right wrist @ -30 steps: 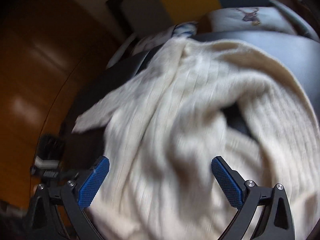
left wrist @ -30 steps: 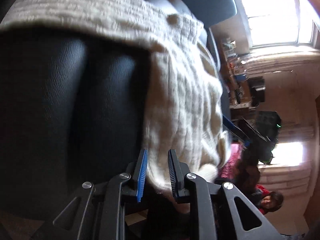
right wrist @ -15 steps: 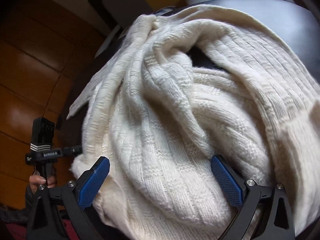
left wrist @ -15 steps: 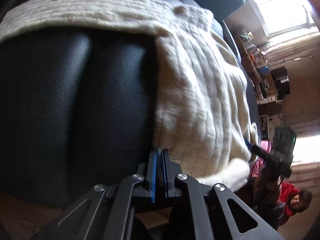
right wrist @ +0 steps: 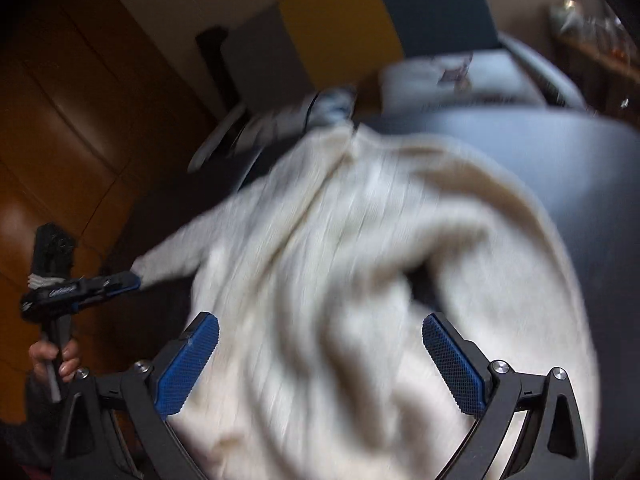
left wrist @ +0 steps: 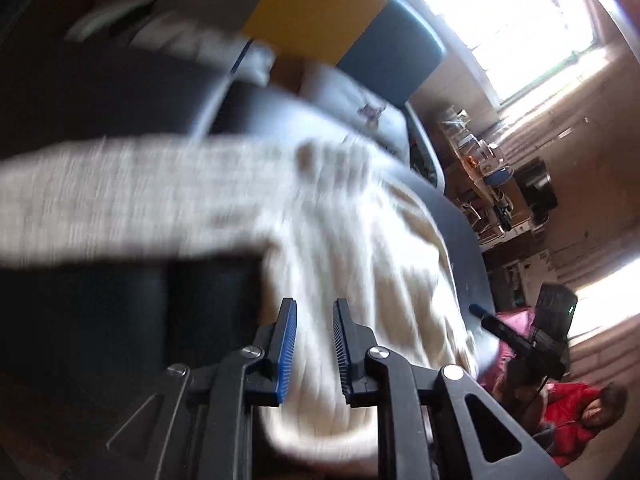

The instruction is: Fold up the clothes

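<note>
Two grippers are poised: the right gripper (right wrist: 320,360) is spread wide over the bunched cream sweater (right wrist: 360,240), likely to gather it, while the left gripper (left wrist: 314,344) is narrowly parted at a sleeve, any pinch undiscernible, on the dark seat (right wrist: 580,184).

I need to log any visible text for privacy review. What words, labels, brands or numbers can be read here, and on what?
None can be read.
Left gripper: pale marking on its side, too blurred.
Grey cushion: printed motif, too blurred.
Cream sweater: no text.
</note>
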The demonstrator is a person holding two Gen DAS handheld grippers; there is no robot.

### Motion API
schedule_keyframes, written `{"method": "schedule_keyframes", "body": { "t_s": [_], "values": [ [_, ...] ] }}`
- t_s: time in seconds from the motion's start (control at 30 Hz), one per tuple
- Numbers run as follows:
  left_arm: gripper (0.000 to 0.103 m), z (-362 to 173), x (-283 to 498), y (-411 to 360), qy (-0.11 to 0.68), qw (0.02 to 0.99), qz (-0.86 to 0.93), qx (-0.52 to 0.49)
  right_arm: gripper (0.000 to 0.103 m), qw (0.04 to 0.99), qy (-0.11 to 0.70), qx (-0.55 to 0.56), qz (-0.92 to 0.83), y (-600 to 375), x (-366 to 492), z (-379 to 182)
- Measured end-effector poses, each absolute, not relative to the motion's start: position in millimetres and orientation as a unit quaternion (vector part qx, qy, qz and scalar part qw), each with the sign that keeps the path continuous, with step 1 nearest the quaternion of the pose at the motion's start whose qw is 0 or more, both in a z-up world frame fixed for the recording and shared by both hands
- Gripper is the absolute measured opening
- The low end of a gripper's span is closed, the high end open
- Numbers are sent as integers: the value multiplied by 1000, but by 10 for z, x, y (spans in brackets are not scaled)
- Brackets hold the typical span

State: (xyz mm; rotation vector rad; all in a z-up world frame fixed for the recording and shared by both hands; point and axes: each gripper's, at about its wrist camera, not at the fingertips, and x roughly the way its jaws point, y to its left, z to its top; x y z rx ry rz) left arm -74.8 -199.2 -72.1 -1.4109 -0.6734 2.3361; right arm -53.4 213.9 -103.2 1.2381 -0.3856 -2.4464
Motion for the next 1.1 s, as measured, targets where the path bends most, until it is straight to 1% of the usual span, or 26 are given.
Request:
{"method": "schedule_keyframes", "body": {
  "t_s": [0.13,0.27,0.3,0.43,0.47,0.53,0.57,0.63,0.77,0.83,0.87,0.9,0.93,0.97,1.03,1.1],
  "values": [
    [18,-620,-1082,-2094,-208,192,835,-471,103,185,-154,440,-865,2186,-1202,-1065],
    [18,-1044,-1897,-1345,-202,195,819,-500,103,191,-145,481,-843,2153,-1792,-1274],
    [18,-1200,-2124,-1063,-188,190,819,-507,103,188,-137,496,-836,2159,-1928,-1365],
    [18,-1607,-2348,-983,-136,147,815,-544,103,92,-77,569,-813,2400,-2306,-1871],
    [10,-1700,-2386,-1039,-125,141,818,-544,103,81,-57,558,-824,2475,-2294,-1908],
    [7,-1794,-2440,-1124,-110,137,823,-540,103,47,0,557,-829,2537,-2250,-1918],
    [5,-1802,-2457,-1154,-103,137,826,-537,103,39,2,554,-831,2583,-2238,-1906],
    [5,-1781,-2476,-1173,-80,128,833,-532,103,31,-15,551,-834,2705,-2207,-1872],
    [5,-1729,-2549,-1154,-58,121,827,-545,103,38,-1,560,-828,2717,-2171,-1798],
    [7,-1568,-2584,-1121,-88,139,825,-540,103,28,-2,561,-827,2721,-2178,-1677],
    [9,-1488,-2601,-1105,-103,148,824,-537,103,34,-12,550,-834,2721,-2176,-1598],
    [15,-1407,-2623,-1082,-120,160,822,-533,103,64,-36,538,-840,2697,-2180,-1511],
    [17,-1319,-2679,-1008,-148,192,816,-524,103,94,-59,525,-844,2671,-2183,-1425],
    [18,-1234,-2737,-931,-174,223,809,-515,103,114,-66,518,-845,2616,-2200,-1361],
    [20,-1195,-2929,-688,-193,261,791,-519,103,146,-38,510,-847,2419,-2230,-1293],
    [21,-1216,-3160,-404,-205,297,766,-533,103,166,-8,519,-839,2264,-2236,-1351]
  ]
}}
